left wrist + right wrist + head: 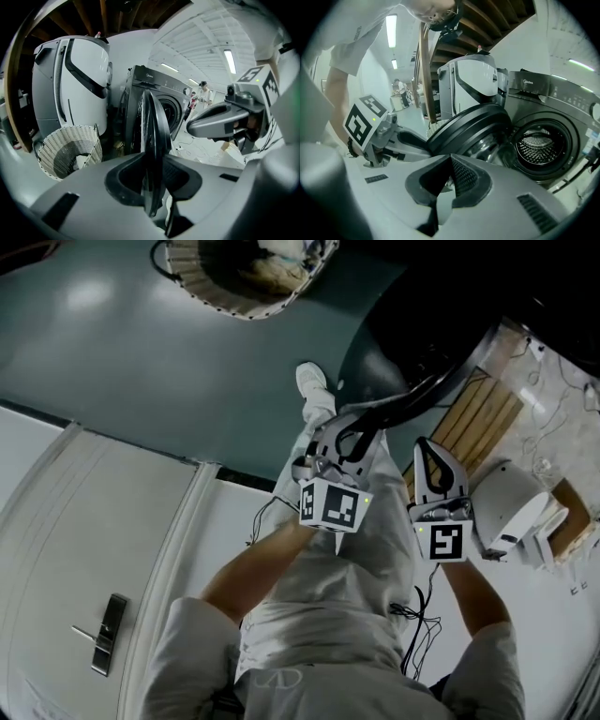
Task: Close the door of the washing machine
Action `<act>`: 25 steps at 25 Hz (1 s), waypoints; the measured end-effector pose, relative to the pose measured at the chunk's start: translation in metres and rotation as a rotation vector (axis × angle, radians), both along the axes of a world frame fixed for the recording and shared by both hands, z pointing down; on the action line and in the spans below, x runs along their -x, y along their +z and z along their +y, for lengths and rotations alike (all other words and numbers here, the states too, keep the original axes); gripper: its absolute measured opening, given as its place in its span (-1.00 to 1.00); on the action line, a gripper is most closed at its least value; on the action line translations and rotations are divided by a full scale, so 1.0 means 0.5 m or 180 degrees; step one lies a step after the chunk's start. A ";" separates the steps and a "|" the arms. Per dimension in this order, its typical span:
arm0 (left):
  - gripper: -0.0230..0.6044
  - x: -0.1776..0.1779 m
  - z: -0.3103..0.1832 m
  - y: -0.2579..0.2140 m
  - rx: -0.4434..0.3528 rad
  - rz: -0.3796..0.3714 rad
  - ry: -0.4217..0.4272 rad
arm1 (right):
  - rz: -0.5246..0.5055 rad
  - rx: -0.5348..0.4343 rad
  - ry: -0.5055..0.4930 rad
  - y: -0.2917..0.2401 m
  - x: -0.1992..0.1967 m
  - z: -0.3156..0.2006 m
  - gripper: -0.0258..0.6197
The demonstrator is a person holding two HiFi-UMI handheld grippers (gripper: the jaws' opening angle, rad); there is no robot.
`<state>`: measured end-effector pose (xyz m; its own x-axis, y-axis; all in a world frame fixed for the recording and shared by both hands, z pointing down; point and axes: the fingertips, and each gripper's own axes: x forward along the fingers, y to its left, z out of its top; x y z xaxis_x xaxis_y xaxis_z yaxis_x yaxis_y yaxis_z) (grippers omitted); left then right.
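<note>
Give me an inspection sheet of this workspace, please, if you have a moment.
Surface: teal floor.
Job's things: washing machine; its door stands open, drum exposed.
Clutter: white laundry basket beside a white appliance.
Grippers: left gripper shut on the door's rim; right gripper shut, holding nothing.
Cables: loose leads on the floor by the machine.
Surroundings: people far off; ceiling lights on.

The door (468,123) is glossy black plastic, the drum (539,149) shiny perforated metal, the basket (70,147) white weave.
</note>
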<state>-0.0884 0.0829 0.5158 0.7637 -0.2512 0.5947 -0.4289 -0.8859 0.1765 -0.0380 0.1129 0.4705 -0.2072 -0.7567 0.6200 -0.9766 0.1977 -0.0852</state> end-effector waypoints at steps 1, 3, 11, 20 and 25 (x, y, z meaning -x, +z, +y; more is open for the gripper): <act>-0.64 -0.006 0.009 0.000 0.0027 -0.0029 -0.0030 | 0.0011 0.0042 0.0026 0.003 -0.010 0.017 -0.89; -0.63 -0.020 0.026 0.000 0.0072 -0.0081 -0.0088 | 0.0040 0.0086 0.0062 0.007 -0.030 0.049 -0.89; -0.61 -0.095 0.099 0.009 0.0393 -0.0360 -0.0308 | 0.0106 0.0220 0.0276 0.044 -0.107 0.159 -0.89; -0.55 -0.203 0.170 0.011 0.0761 -0.0494 -0.0418 | 0.0240 0.0312 0.0456 0.083 -0.187 0.267 -0.89; -0.50 -0.269 0.207 0.012 0.0938 -0.0509 -0.0414 | 0.0198 0.0368 0.0562 0.100 -0.218 0.326 -0.89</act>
